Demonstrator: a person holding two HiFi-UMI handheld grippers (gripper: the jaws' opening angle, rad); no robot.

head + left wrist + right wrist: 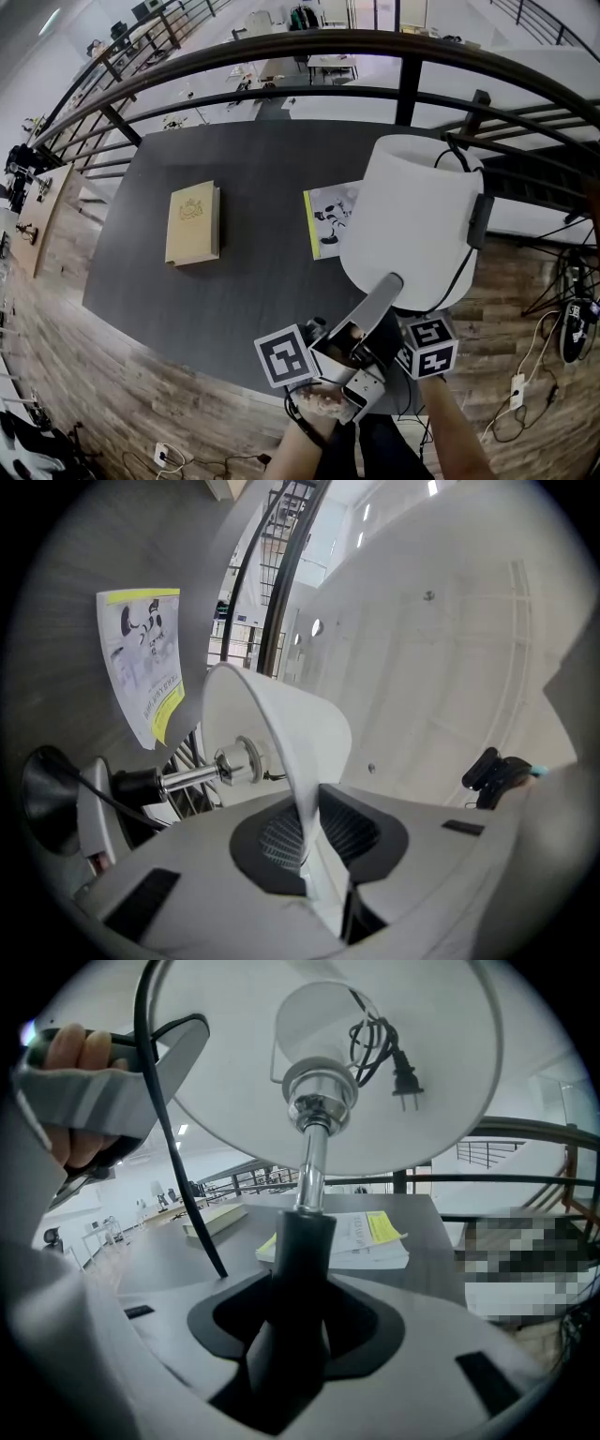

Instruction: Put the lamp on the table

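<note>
Lamp (412,220) is held in the air over the near right corner of the worktop (253,281), not set down. Left gripper (309,832) has the thin rim of the shade (281,724) between its fingers. The fingers stand only narrowly apart and appear to pinch the rim, though contact on the far side is hard to see. Right gripper (295,1274) is clamped on the black stem (302,1241) below the shade. Cord (178,1177) hangs loose beside the stem. Book (193,223) and booklet (328,220) lie flat on the worktop, apart.
</note>
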